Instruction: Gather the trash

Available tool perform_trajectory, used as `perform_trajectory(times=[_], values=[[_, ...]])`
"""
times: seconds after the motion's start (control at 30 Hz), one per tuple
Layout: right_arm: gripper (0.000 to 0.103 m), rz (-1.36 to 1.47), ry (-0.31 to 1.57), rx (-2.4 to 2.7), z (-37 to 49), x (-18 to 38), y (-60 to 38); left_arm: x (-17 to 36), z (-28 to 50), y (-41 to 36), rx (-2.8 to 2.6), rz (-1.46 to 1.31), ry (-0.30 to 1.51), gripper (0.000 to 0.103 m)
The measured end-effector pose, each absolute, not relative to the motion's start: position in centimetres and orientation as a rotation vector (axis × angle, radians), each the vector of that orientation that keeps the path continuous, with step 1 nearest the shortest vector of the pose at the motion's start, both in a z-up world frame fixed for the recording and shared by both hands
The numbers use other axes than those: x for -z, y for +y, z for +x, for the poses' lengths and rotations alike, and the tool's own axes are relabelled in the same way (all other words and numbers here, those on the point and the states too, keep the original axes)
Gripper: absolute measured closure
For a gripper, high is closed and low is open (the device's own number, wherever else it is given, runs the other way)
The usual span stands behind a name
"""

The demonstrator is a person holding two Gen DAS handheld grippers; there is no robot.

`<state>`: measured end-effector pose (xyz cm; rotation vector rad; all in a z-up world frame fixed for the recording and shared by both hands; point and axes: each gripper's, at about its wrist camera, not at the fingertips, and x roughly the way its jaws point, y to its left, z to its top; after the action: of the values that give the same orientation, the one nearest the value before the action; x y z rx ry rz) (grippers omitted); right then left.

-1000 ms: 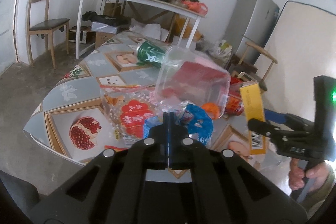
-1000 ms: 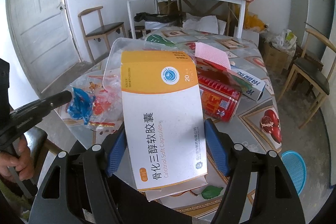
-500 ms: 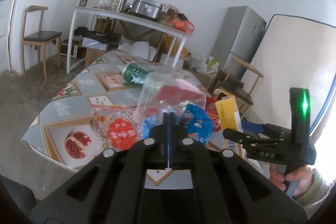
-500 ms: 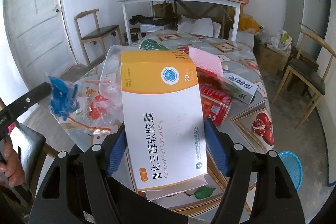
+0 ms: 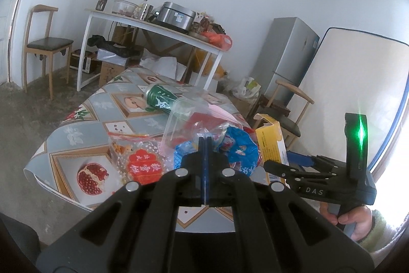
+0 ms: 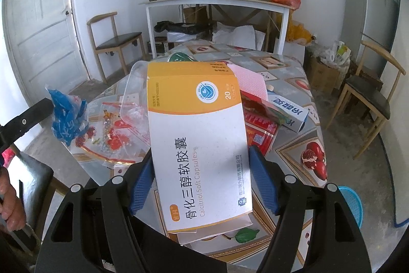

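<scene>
Spreading across the middle of both views, the table (image 5: pixel 76 129) wore a fruit-patterned cloth and carried a heap of litter: a clear plastic tub (image 5: pixel 179 117), a green can (image 5: pixel 159 100) lying on its side, a red can (image 6: pixel 259 133), a blue-and-white carton (image 6: pixel 288 114) and a clear snack bag (image 5: pixel 139 163) with red print. Above the near edge, the right gripper (image 6: pixel 202 179) clamped its blue pads (image 6: pixel 141 183) on both long sides of an orange-and-white capsule box (image 6: pixel 196 140), which stood tilted up off the cloth. To its left, the left gripper (image 5: pixel 205 145) had its jaws pressed fully together on a crumpled blue wrapper (image 5: pixel 237 147), held clear of the table over the snack bag. A hand (image 5: pixel 358 221) gripped the right tool's handle.
</scene>
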<state>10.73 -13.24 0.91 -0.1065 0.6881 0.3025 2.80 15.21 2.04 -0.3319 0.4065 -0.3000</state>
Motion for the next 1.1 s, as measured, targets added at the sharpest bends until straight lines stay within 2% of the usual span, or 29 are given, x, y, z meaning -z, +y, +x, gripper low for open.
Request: perform_trajectory(times=[0.67,0.93,1.1], values=[[0.034,-0.077,0.658,-0.31,10.4,-1.6,-14.1,-1.7,2.8,13.6,0.33,-0.345,0.423,0.103],[0.034,0.021,0.614,-0.263,9.7,-2.2,-18.8,-3.4,3.6,9.8,0.395,-0.315,0.438,0.103],[0.034,0.116,0.561,-0.13,8.0,-3.2,-24.9,-5.3,4.9,5.2,0.51,-0.258,0.439,0.103]])
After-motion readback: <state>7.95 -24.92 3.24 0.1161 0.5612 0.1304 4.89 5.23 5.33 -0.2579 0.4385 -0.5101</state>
